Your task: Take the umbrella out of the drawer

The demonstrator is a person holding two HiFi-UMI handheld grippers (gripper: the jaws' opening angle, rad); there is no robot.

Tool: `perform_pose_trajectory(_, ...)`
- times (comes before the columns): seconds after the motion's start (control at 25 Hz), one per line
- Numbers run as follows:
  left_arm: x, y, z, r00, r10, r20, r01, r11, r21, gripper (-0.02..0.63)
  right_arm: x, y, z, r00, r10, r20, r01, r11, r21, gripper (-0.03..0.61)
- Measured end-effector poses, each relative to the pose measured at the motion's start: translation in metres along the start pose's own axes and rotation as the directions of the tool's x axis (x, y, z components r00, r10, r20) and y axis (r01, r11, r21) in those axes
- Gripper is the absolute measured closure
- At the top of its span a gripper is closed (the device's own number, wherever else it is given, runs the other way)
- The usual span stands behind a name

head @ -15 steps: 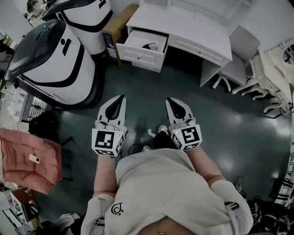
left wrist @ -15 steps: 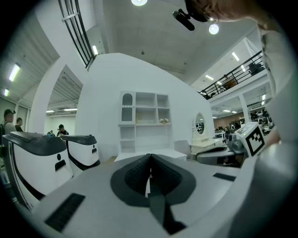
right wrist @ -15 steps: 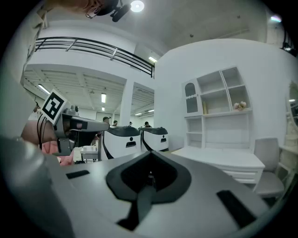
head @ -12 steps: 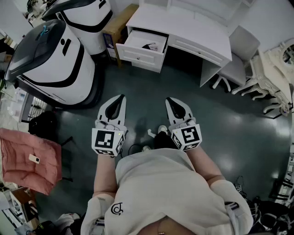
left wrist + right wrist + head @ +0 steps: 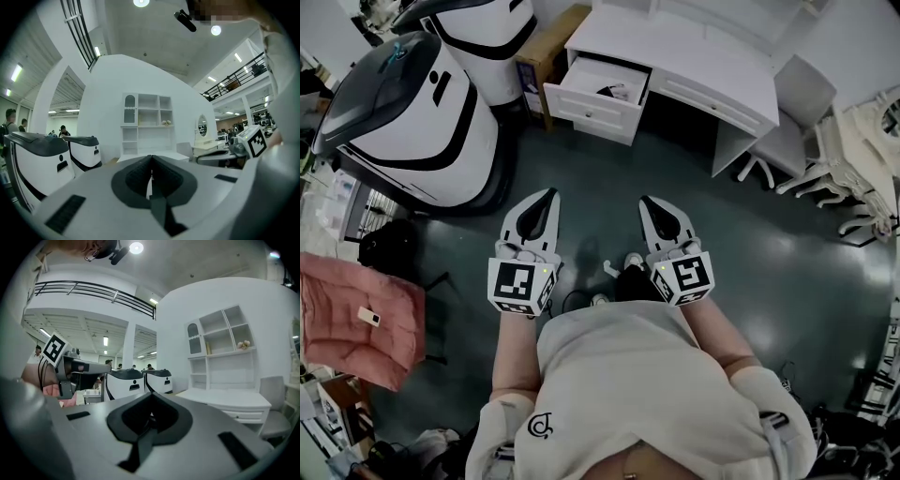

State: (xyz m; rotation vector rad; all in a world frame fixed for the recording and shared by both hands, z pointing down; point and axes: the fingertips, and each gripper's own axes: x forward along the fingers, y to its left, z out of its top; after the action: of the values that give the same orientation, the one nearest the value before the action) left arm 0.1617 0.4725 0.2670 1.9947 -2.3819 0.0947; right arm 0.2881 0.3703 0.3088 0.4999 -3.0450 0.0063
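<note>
Clenched and empty, the left claw and right claw are hovering well apart from the open drawer holding the umbrella.

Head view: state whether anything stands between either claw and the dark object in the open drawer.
Nothing visible does: only bare floor separates the left claw and right claw from the dark object in the drawer.

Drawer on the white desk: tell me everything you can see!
The drawer is white and looks like painted wood, with a panelled front. It is pulled open from the left end of the white desk, as the head view shows it. Its inside is pale, and a small dark thing lies in it, maybe the umbrella.
</note>
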Motion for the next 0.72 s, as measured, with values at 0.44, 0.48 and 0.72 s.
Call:
perform_pose_trajectory(0.44, 0.034, 0.021, -0.016, 0.999, 0.038, -0.031, -0.039, 0.998, -0.038, 0.601, 0.043, -0.023, -0.013, 0.999, 0.036, -0.019, -0.036, 0.999, 0.011, 0.572)
perform_pose_trajectory(0.48, 0.043, 0.022, -0.017, 0.998, 0.045, -0.036, -0.046, 0.998, -0.037, 0.602, 0.05, -0.031, -0.014, 0.999, 0.042, -0.019, -0.042, 0.999, 0.017, 0.572)
perform_pose_trajectory(0.72, 0.115, 0.053, -0.017, 0.993, 0.095, -0.071, -0.097, 0.995, -0.027, 0.601, 0.12, -0.087, -0.013, 0.996, 0.083, -0.017, -0.081, 0.994, 0.072, 0.572)
